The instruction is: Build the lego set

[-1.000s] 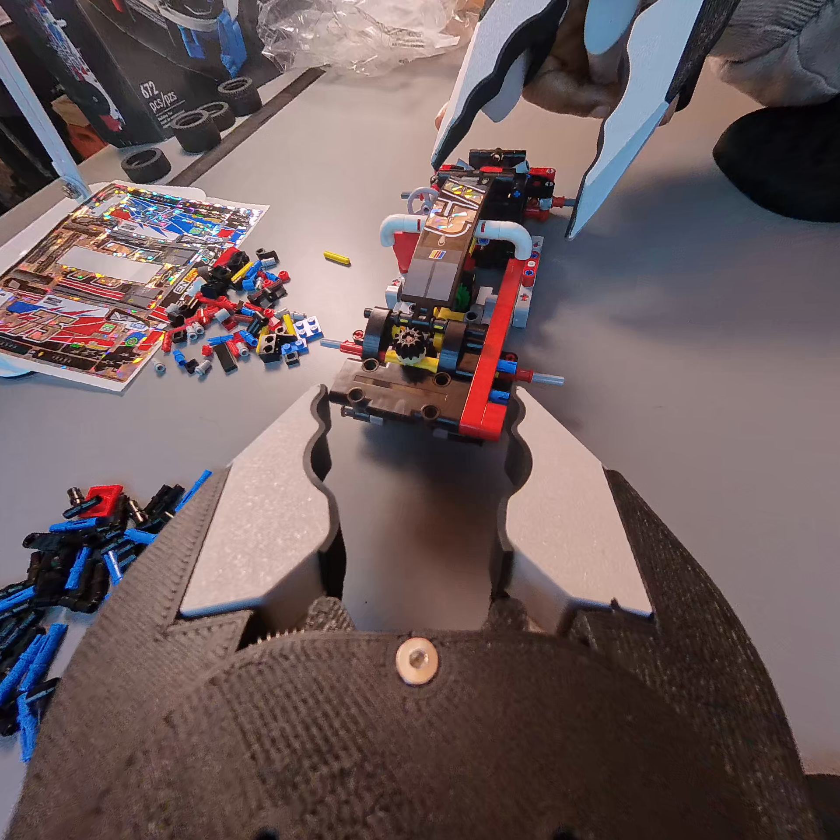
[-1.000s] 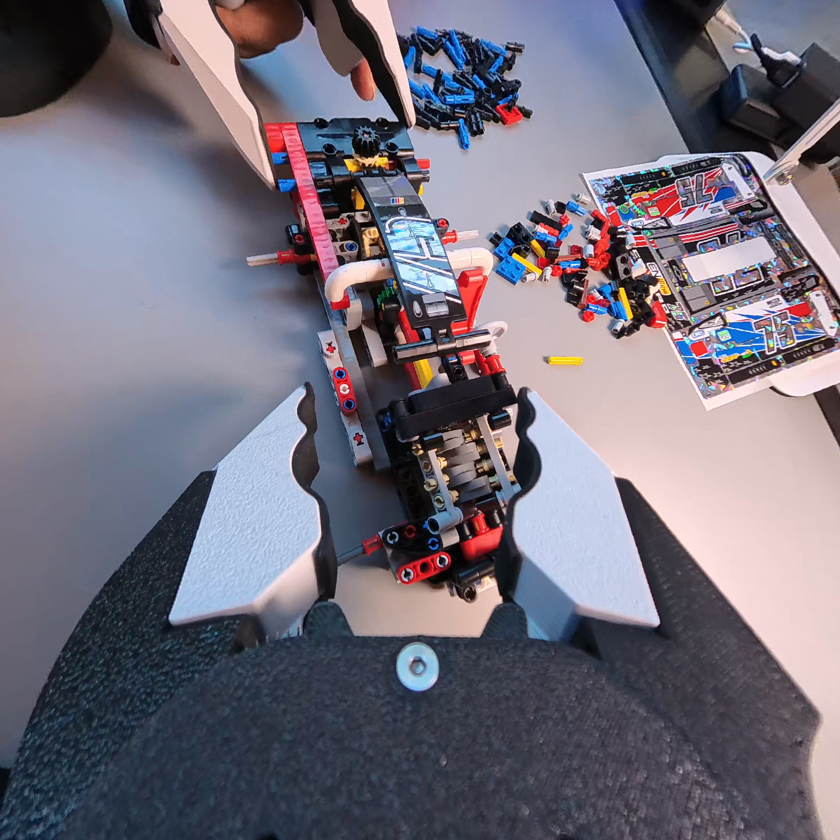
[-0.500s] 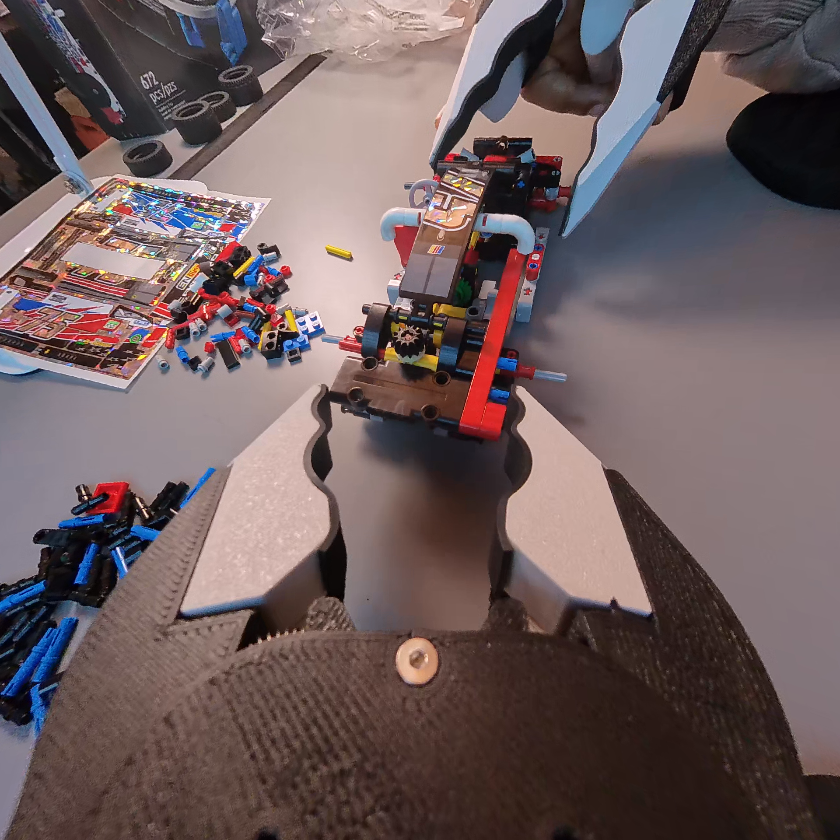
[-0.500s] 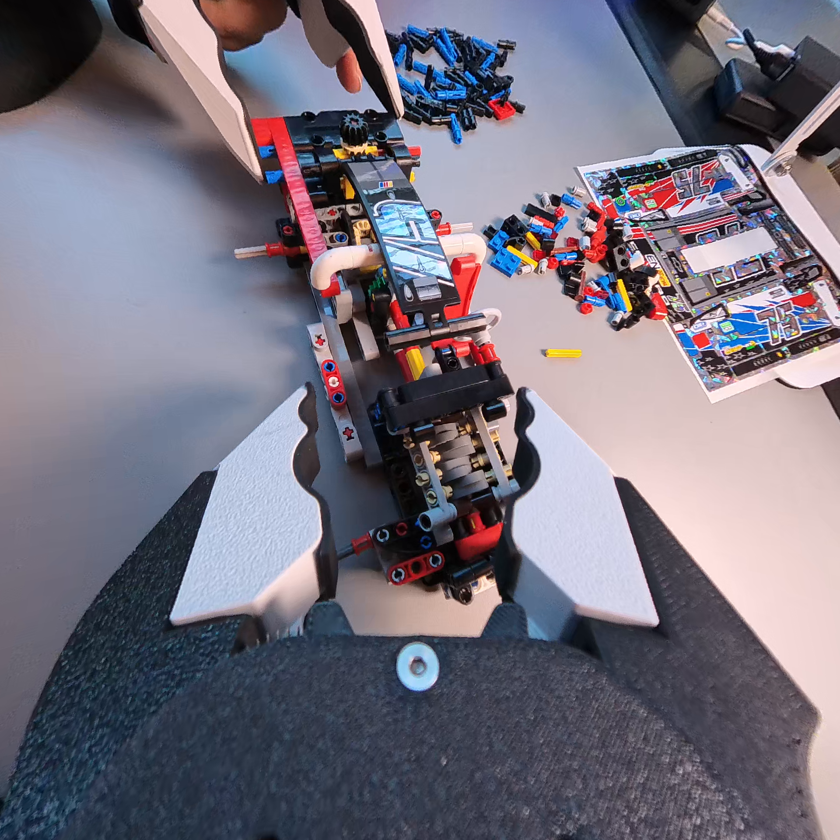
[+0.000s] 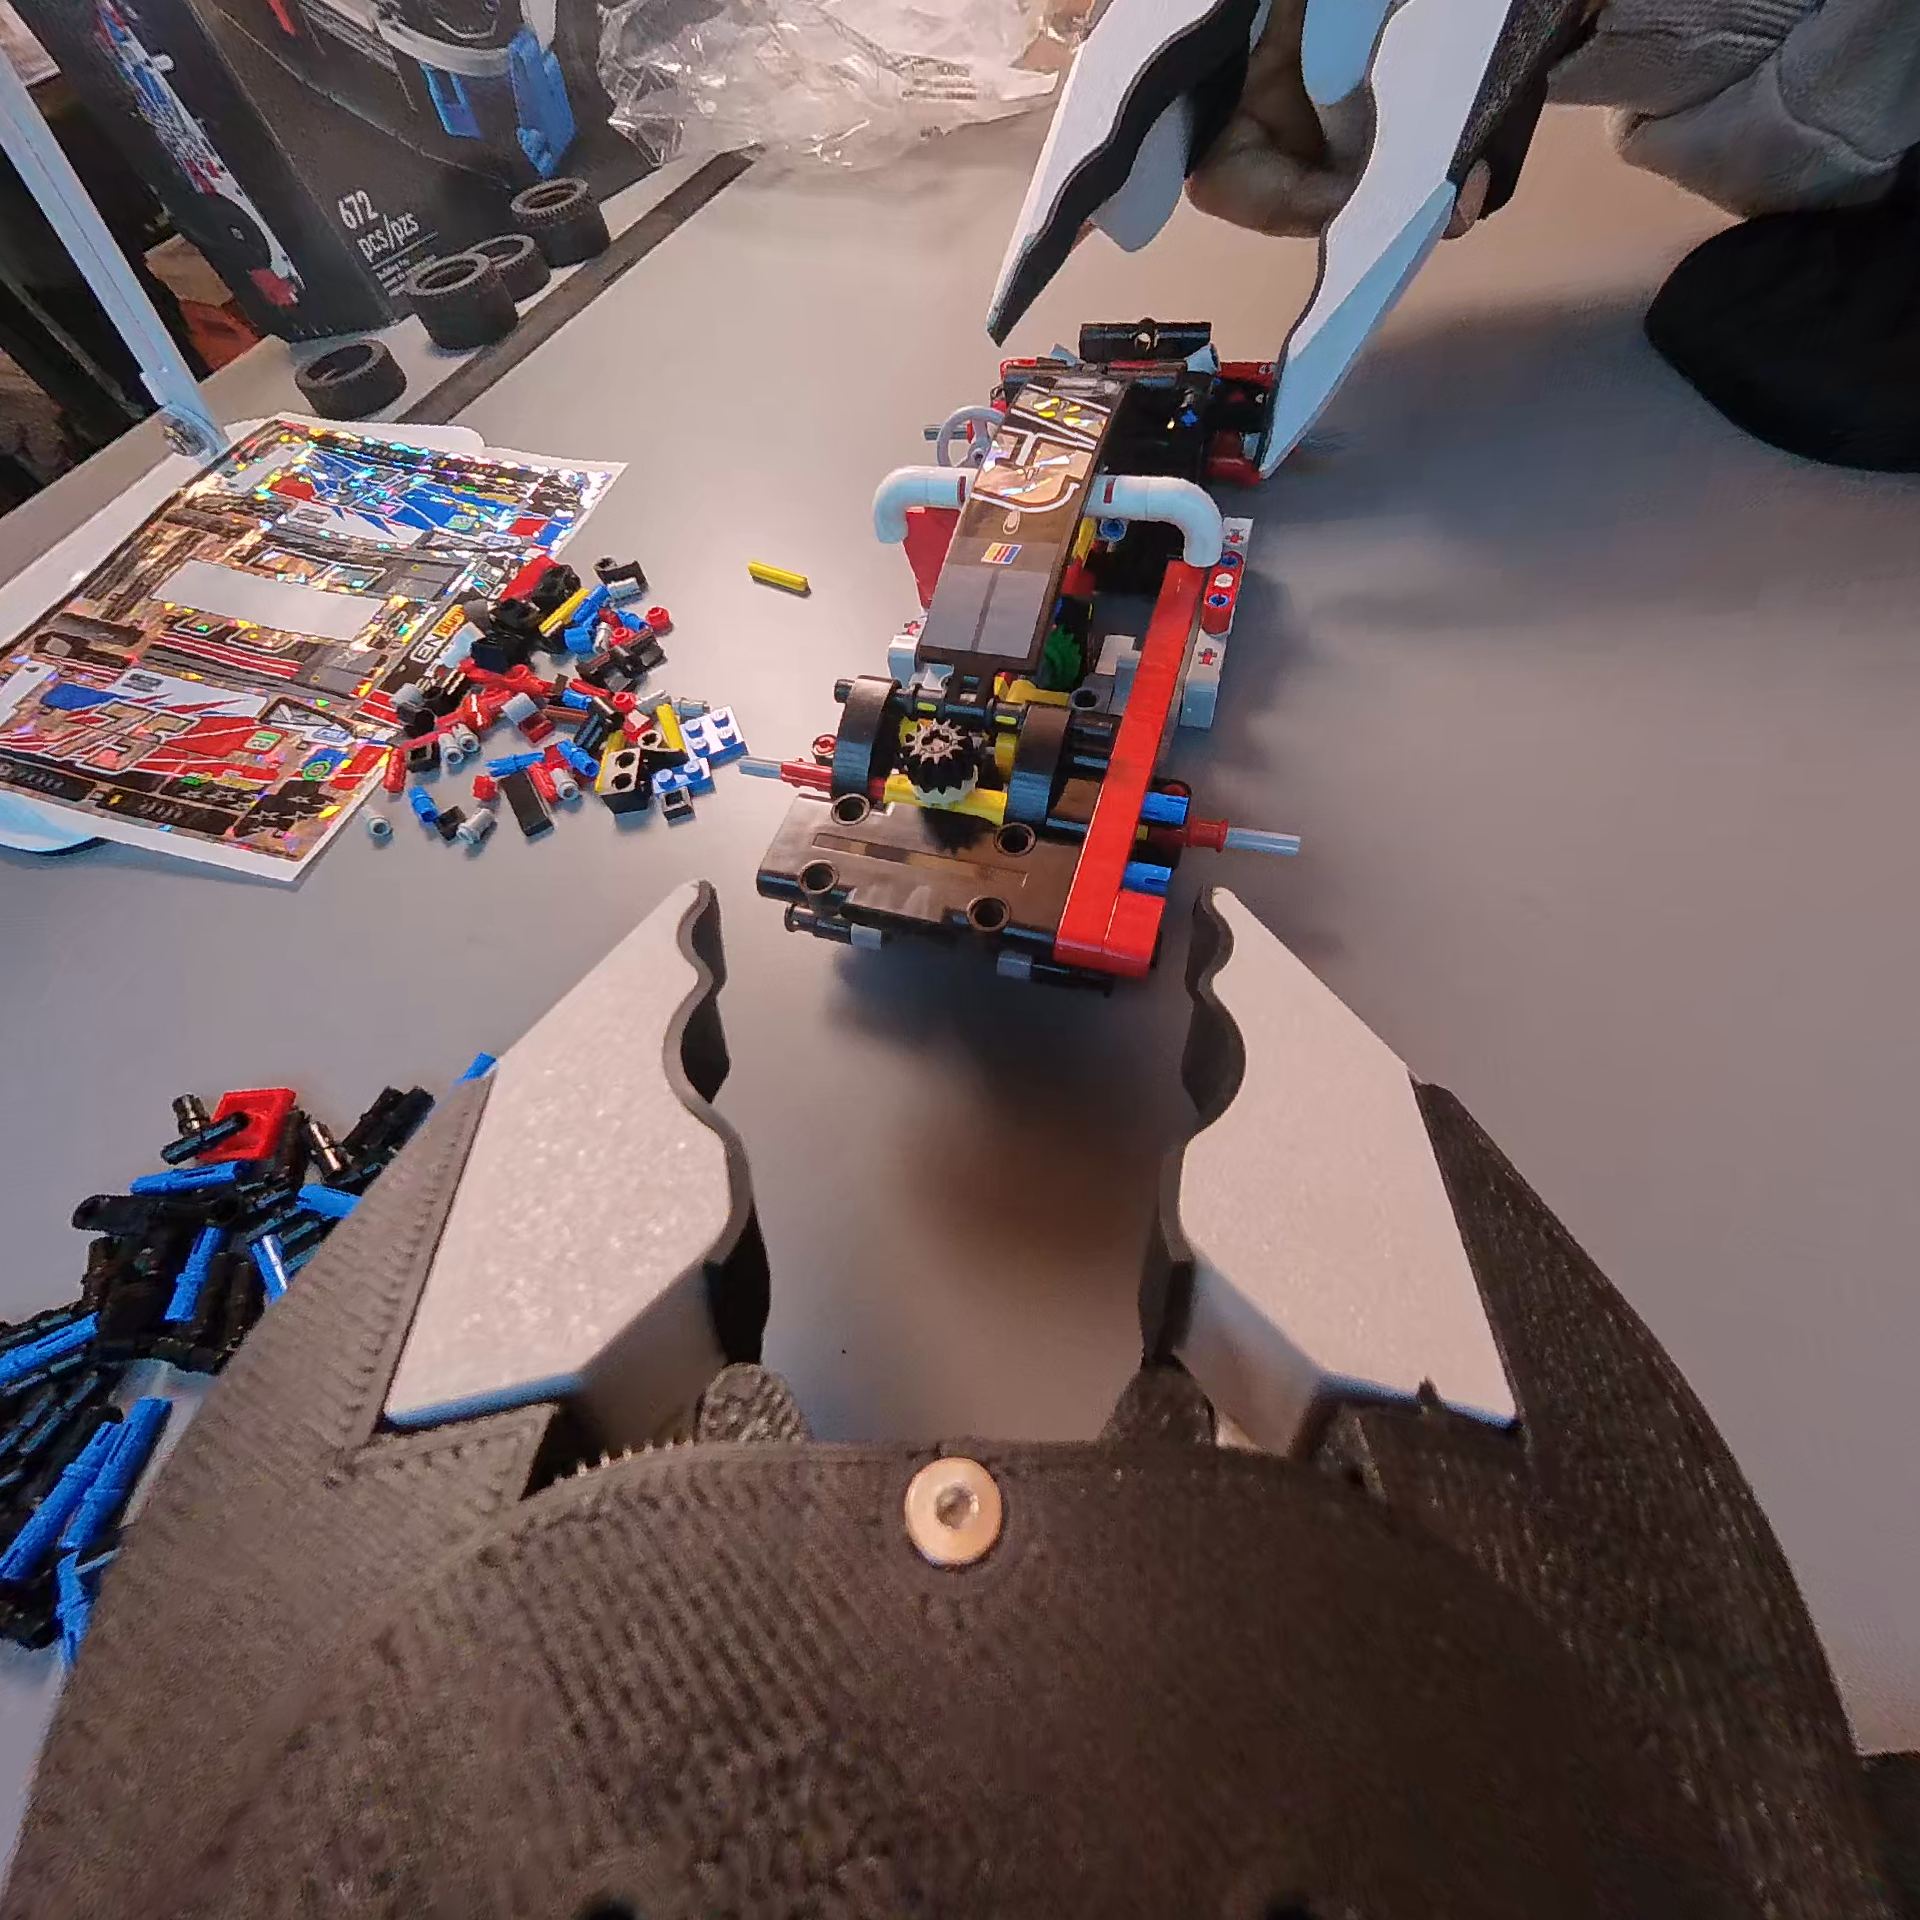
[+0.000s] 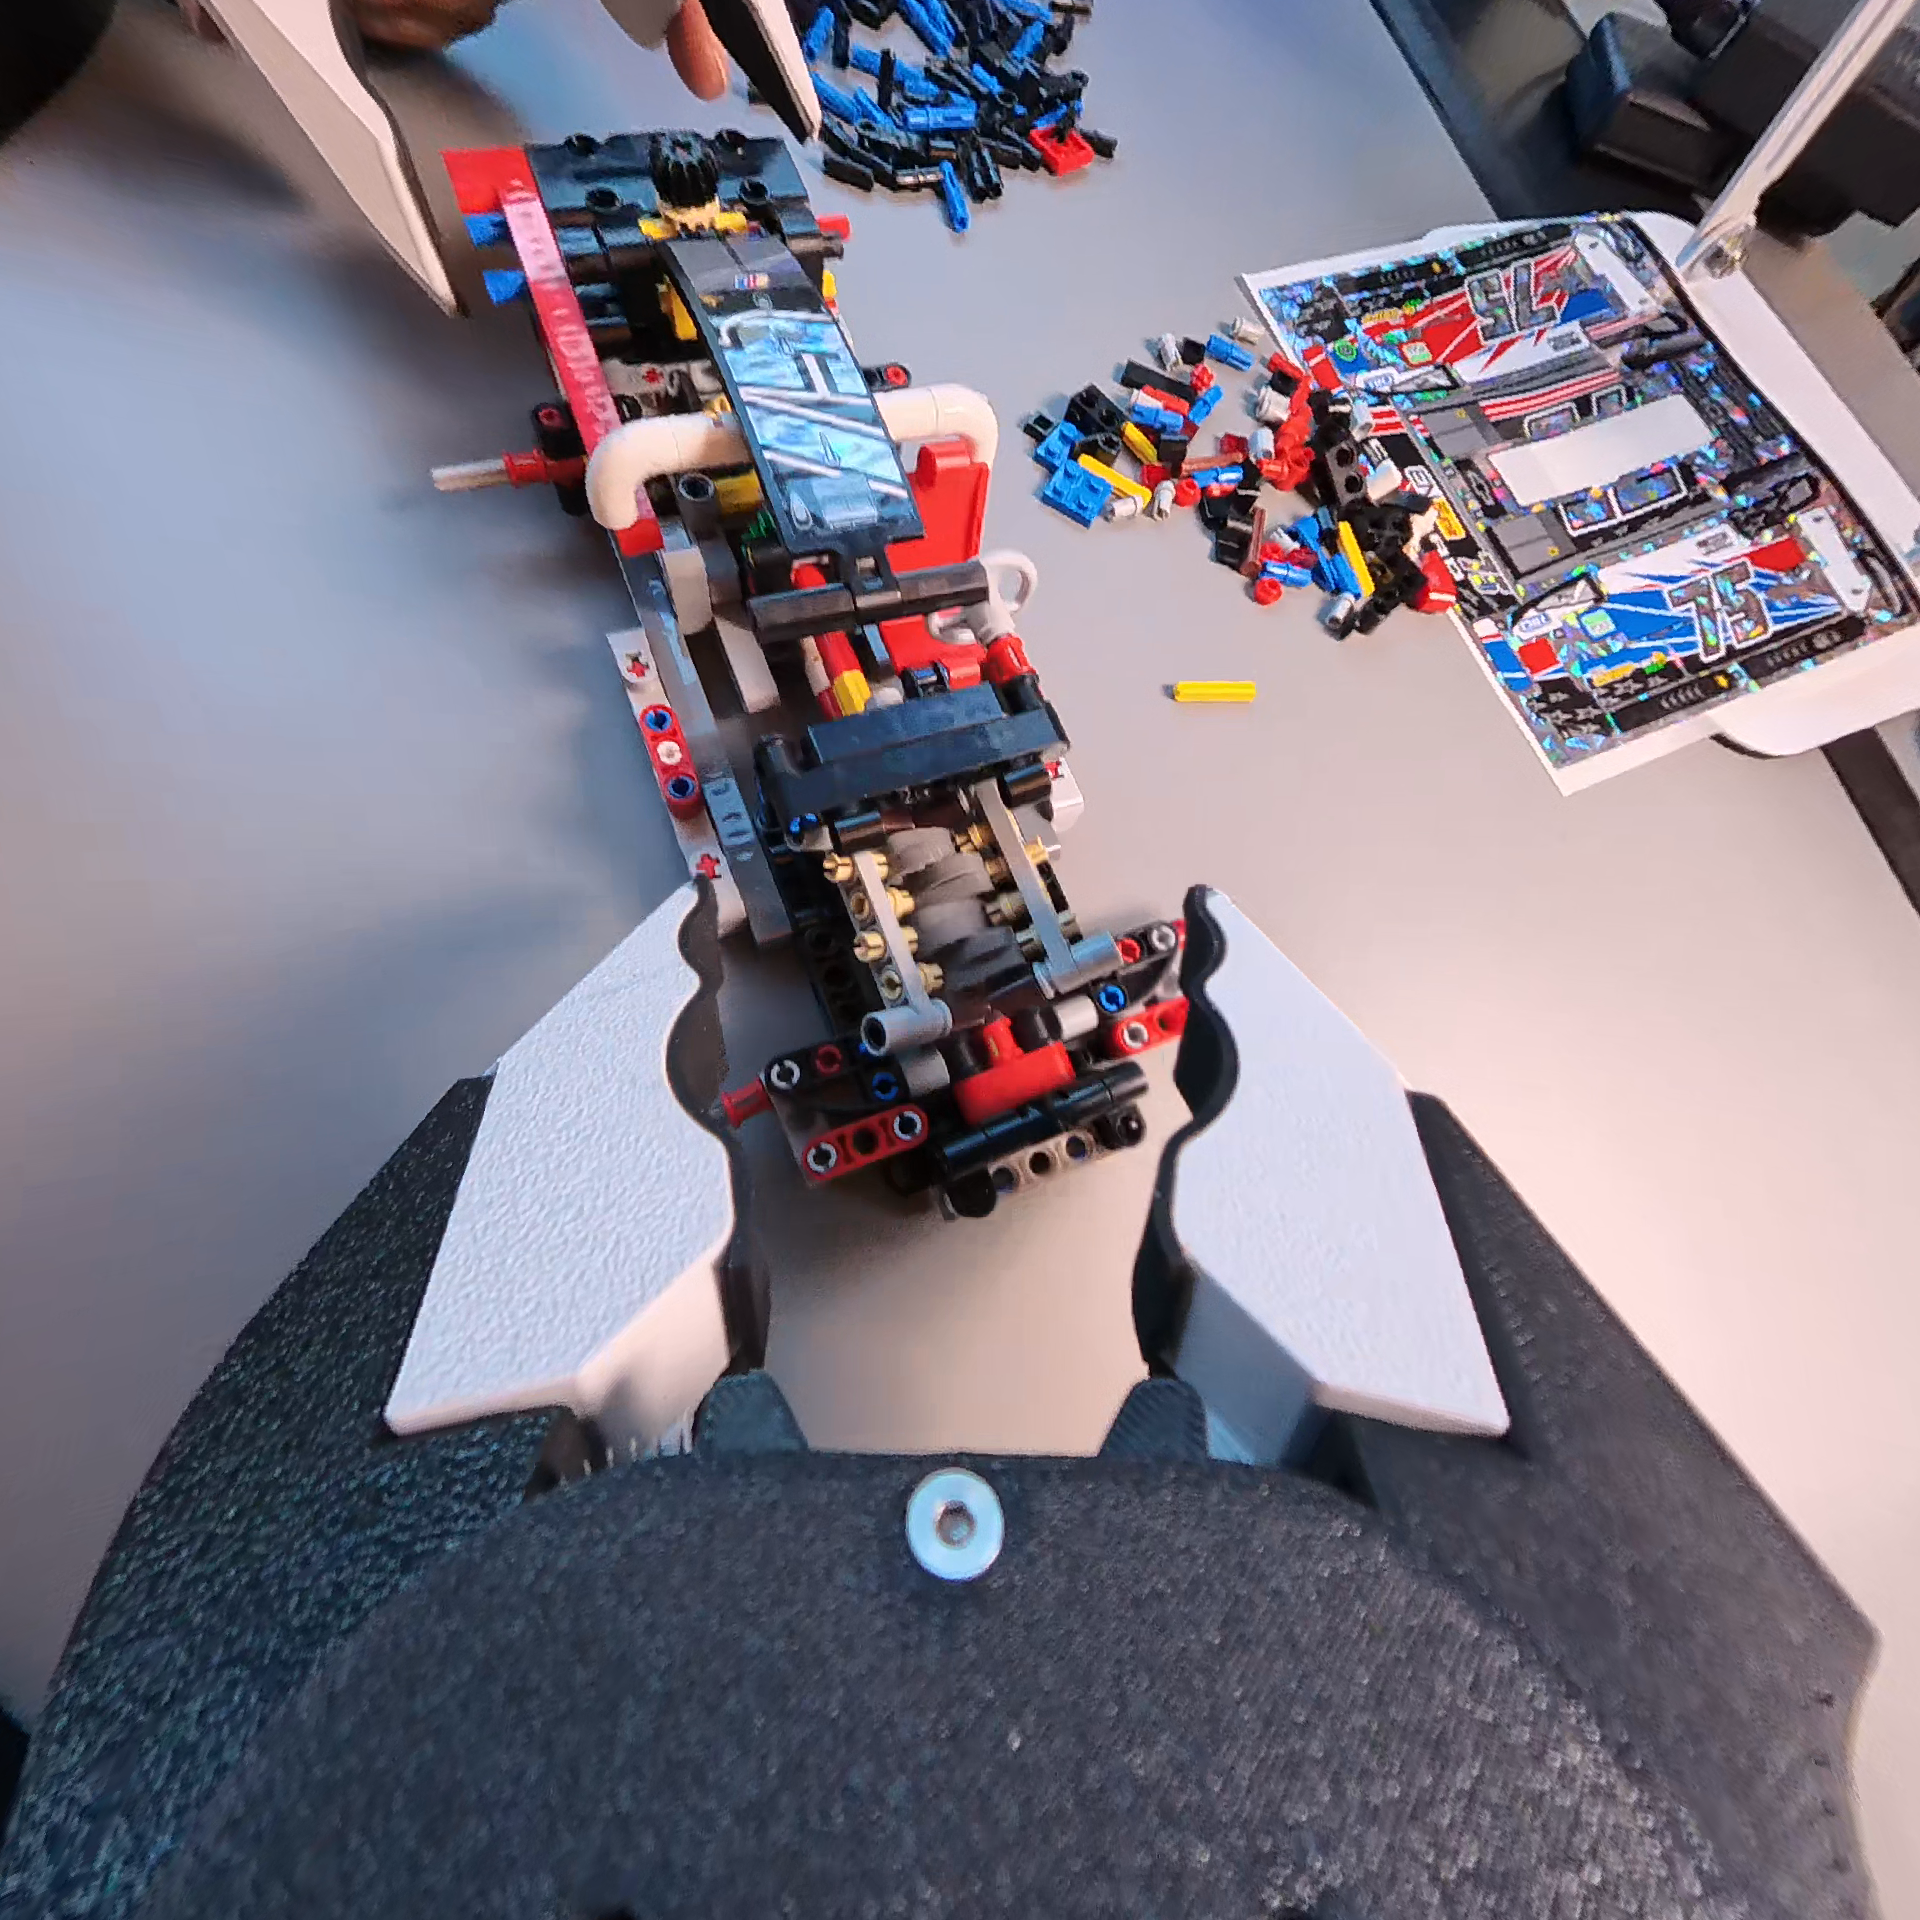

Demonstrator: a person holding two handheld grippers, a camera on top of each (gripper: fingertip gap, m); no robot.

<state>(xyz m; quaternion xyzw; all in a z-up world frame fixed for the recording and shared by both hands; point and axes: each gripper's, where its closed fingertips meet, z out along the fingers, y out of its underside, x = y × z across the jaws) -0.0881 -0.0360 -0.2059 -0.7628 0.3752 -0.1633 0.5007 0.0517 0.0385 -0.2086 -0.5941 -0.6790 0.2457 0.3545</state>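
A half-built red and black lego car chassis (image 5: 1039,644) lies lengthwise on the grey table between the two grippers. My left gripper (image 5: 951,914) is open and empty. Its fingertips sit just short of the car's front end, one on each side. My right gripper (image 6: 948,914) is open and straddles the car's rear end (image 6: 935,987), where the engine block sits between its fingers. In the left wrist view the right gripper (image 5: 1138,400) stands over the far end. In the right wrist view the left gripper (image 6: 623,208) stands at the car's far end.
A shiny sticker sheet (image 5: 260,644) lies left of the car, with a pile of small mixed parts (image 5: 561,707) beside it. A loose yellow axle (image 5: 777,577) lies nearby. Blue and black pins (image 5: 135,1299) lie at my near left. Tyres (image 5: 457,291), the set's box (image 5: 312,135) and a plastic bag (image 5: 831,73) sit behind.
The right gripper has drawn back a little along the car's rear, and the car looks slightly turned in its view. Both grippers stay open.
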